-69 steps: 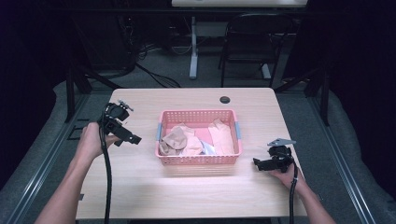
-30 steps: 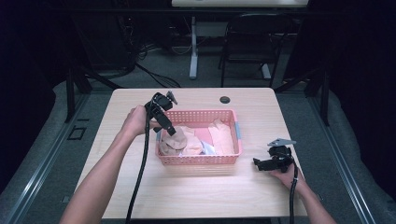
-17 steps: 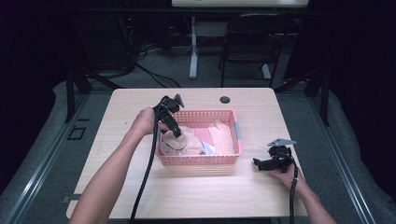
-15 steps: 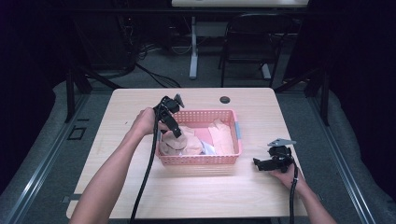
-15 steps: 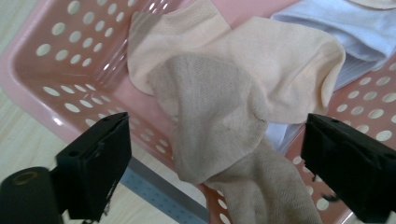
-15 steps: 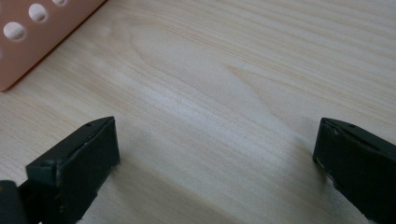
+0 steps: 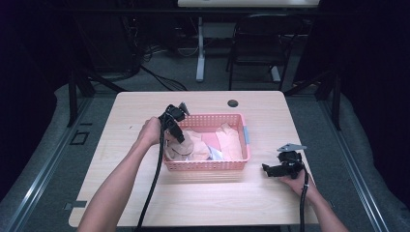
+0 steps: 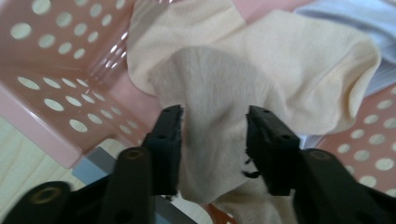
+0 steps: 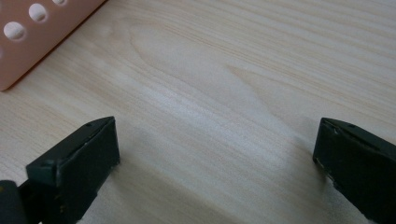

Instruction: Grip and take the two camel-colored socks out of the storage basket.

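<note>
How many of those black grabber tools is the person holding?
2. The left gripper reaches into the pink basket, its jaws around a beige sock; the right gripper rests on the table, beside the basket.

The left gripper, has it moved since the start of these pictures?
Yes. The left gripper went from the bare table left of the pink basket into its left end; its jaws have just been closing around a beige sock.

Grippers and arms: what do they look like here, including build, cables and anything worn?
Both are black two-jaw tools. The left gripper has blocky, flat-faced jaws with small screw holes; the right gripper has the same square black jaws. In the high view a grey three-cornered plate tops the right one, and a black cable trails from each. The forearms are bare, no sleeves visible.
</note>
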